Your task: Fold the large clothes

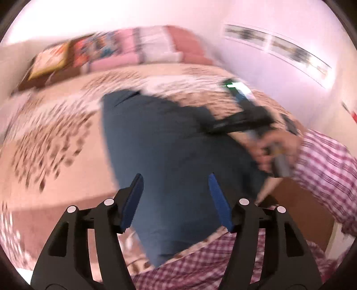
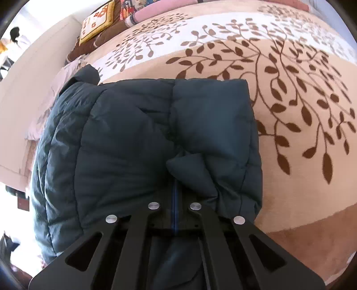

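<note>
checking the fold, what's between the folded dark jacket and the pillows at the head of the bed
Only bare leaf-patterned bedspread lies between the jacket and the pillows, as seen in the right wrist view.

Leaf-patterned bedspread (image 2: 290, 111), yellow cushion (image 2: 97, 21), pink pillows (image 1: 133, 51), white wall (image 1: 279, 26)

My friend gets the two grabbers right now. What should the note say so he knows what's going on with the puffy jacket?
Left gripper: open, nothing between its blue pads, above the jacket.
Right gripper: shut, pinching a fold of the dark teal puffy jacket at its near edge.
Jacket lies on the leaf-patterned bedspread, already folded into a thick rectangular bundle.
Left to do: probably let go with the right, tuck the loose flap at the far left corner, and tidy the edges.
</note>
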The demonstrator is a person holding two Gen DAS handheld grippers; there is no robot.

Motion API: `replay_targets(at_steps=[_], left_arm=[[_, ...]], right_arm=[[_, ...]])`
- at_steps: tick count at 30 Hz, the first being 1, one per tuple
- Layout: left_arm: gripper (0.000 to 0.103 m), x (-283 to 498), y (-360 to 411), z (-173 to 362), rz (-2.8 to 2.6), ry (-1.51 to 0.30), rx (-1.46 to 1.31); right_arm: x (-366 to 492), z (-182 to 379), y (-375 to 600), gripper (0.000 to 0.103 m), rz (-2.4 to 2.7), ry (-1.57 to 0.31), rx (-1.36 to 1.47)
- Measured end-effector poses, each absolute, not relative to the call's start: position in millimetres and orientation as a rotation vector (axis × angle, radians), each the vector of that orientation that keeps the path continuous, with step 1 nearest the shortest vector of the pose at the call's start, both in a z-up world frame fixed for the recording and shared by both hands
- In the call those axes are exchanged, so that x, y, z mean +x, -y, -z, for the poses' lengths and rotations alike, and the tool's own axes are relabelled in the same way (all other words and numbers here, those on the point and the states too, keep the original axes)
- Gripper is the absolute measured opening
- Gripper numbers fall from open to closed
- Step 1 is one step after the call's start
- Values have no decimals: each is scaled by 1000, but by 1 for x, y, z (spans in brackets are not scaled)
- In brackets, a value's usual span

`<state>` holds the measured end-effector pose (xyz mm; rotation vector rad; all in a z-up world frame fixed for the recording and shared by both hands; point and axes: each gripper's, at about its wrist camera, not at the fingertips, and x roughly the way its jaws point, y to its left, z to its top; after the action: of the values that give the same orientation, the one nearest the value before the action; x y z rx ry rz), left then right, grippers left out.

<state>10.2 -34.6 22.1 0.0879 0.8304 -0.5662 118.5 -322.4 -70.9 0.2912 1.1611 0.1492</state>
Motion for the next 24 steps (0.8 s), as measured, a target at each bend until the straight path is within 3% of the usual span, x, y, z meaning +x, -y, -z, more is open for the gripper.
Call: replay_targets(at_steps=[4, 10, 13, 17, 23, 24], left_arm=[[61, 26, 28, 21, 532, -998, -29], [65, 24, 38, 33, 540, -981, 13], [65, 26, 34, 33, 544, -974, 1], [65, 23, 30, 31, 548, -971, -5], [68, 23, 33, 33, 554, -973, -1], [70, 22, 34, 33, 553, -974, 1]], right_arm=[[118, 67, 320, 0, -124, -1167, 293], [99, 36, 312, 0, -69, -1119, 241], [64, 8, 307, 7, -24, -1010, 198], [-7, -9, 290, 7, -153, -952, 280], [-58, 36, 278, 7, -133, -1076, 248], [-59, 53, 283, 2, -107, -1118, 270]])
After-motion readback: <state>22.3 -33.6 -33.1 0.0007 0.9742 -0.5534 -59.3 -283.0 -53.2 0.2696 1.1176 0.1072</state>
